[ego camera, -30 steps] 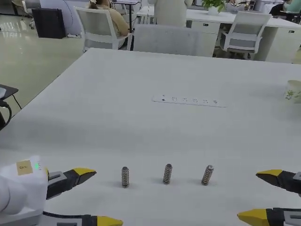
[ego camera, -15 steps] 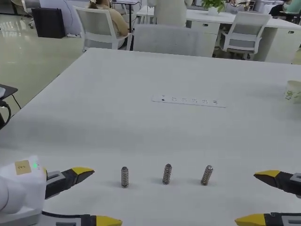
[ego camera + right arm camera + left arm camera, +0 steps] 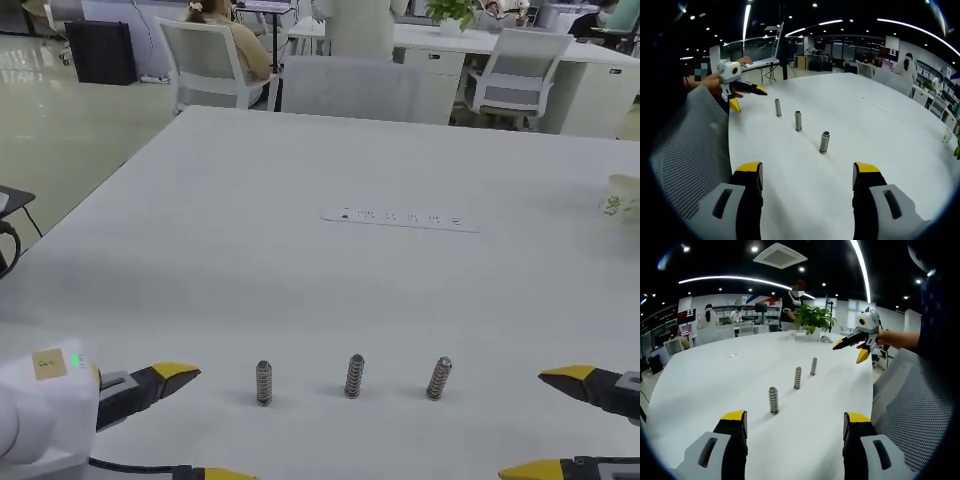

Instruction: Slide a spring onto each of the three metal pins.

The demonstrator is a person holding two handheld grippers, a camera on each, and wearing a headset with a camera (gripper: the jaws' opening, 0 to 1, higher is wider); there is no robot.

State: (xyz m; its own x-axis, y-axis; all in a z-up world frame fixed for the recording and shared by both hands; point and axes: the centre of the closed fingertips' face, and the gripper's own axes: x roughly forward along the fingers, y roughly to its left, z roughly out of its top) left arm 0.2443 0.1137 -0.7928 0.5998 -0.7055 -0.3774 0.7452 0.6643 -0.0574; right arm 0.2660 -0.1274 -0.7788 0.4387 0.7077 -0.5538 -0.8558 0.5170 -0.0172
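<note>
Only my view shifts: my left gripper (image 3: pixel 795 416) and right gripper (image 3: pixel 807 167) still hover empty, jaws apart, flanking the three springs (image 3: pixel 353 378), all seated on their pins (image 3: pixel 356 358), so the task looks done.

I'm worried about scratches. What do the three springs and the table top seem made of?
The springs look like bare steel wire: grey coils with a dull metallic shine. The table looks like matte white laminate or painted board: even, no grain; which one is unclear.
</note>
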